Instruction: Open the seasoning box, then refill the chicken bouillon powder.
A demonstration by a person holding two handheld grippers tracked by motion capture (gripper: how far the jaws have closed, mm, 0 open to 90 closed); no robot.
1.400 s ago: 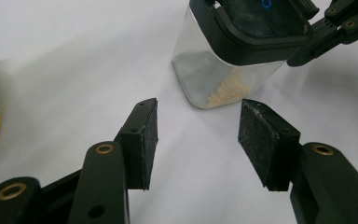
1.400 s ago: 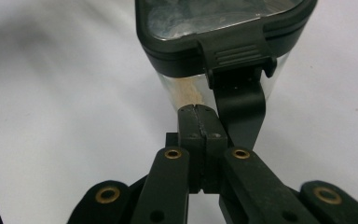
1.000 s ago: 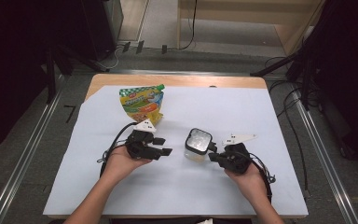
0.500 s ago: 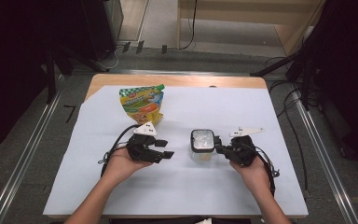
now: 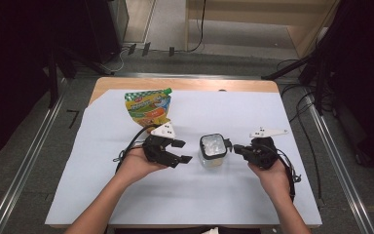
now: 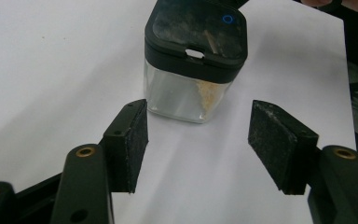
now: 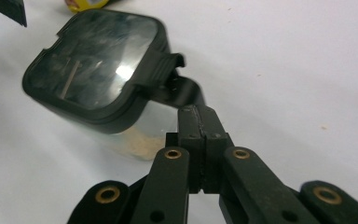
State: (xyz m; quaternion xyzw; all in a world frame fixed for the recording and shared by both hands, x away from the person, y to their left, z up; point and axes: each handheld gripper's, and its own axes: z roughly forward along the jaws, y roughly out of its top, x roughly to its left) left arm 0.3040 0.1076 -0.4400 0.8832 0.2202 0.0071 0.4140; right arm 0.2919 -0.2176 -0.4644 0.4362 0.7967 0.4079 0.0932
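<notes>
Clear glossy plastic jar [image 6: 186, 95] with black lid, matt white paper sheet [image 5: 224, 195], glossy printed pouch [image 5: 147, 107]

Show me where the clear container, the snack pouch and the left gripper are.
clear container [image 5: 213, 146], high view, on its lid.
snack pouch [image 5: 147, 106], high view, on its printed front.
left gripper [image 6: 198, 140], left gripper view, midway between its fingertips.

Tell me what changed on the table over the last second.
The clear container has slid toward the table's middle, drawn along by the right gripper, whose shut jaws sit at its lid's tab. The left gripper has just been opening, nothing between its jaws. The snack pouch stayed put.
</notes>
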